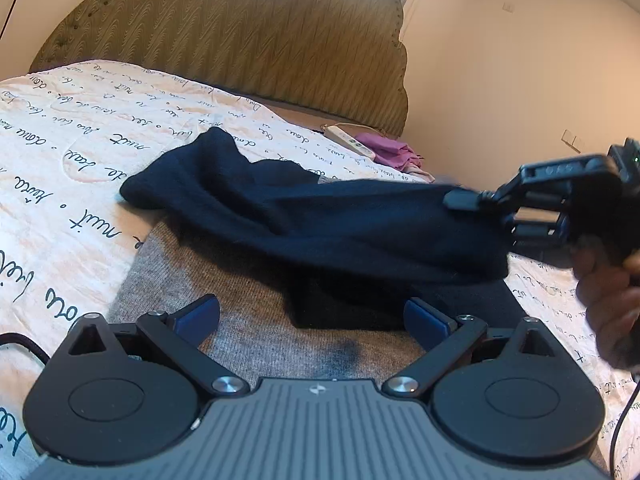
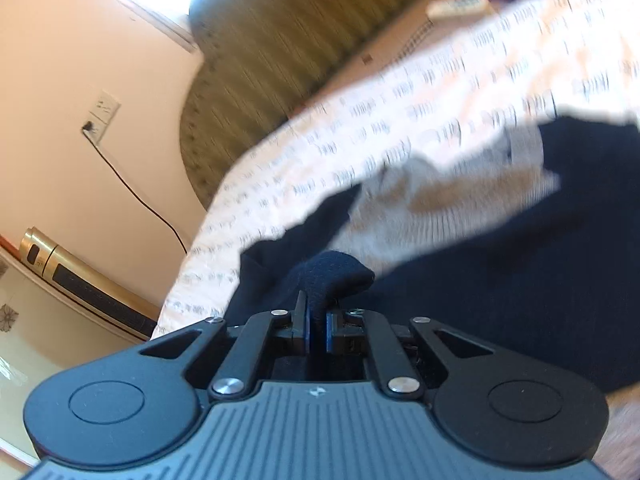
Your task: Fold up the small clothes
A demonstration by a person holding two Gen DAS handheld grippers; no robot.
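A small grey and navy knit garment lies on the bed. Its grey body is flat under my left gripper, which is open and empty just above it. A navy part is lifted and stretched to the right by my right gripper, seen from outside in the left wrist view. In the right wrist view my right gripper is shut on a pinched fold of the navy cloth. The grey part lies beyond it.
The bed has a white and pink cover with script print and a tan padded headboard. A white power strip and pink cloth lie at the bed's far edge. A wall socket with a cable is at left.
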